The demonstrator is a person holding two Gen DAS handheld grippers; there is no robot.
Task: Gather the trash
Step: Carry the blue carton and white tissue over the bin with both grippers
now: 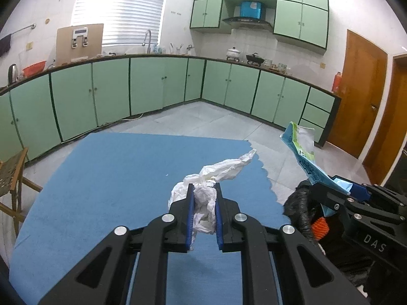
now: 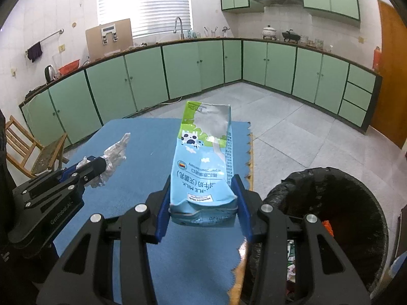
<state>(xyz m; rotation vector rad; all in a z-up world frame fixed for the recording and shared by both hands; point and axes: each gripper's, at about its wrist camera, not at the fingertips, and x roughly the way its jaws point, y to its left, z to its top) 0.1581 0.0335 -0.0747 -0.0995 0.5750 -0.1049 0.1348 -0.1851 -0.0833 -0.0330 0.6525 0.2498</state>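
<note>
My left gripper [image 1: 204,190] is shut on a crumpled white tissue [image 1: 218,170] and holds it above the blue cloth [image 1: 114,178]. My right gripper [image 2: 202,183] is shut on a light-blue milk carton [image 2: 203,152], held lengthwise above the cloth's right side. The carton also shows in the left wrist view [image 1: 302,150], sticking up from the right gripper [image 1: 340,190]. The left gripper [image 2: 96,165] with the tissue [image 2: 114,152] shows at the left of the right wrist view. A bin with a black liner [image 2: 330,203] stands just right of the table; its rim shows in the left wrist view [image 1: 297,203].
The blue cloth [image 2: 142,142] covers the table. A wooden chair [image 2: 30,150] stands to the left. Green kitchen cabinets [image 1: 157,84] line the far walls across a tiled floor [image 2: 292,127]. Wooden doors [image 1: 361,89] are at the right.
</note>
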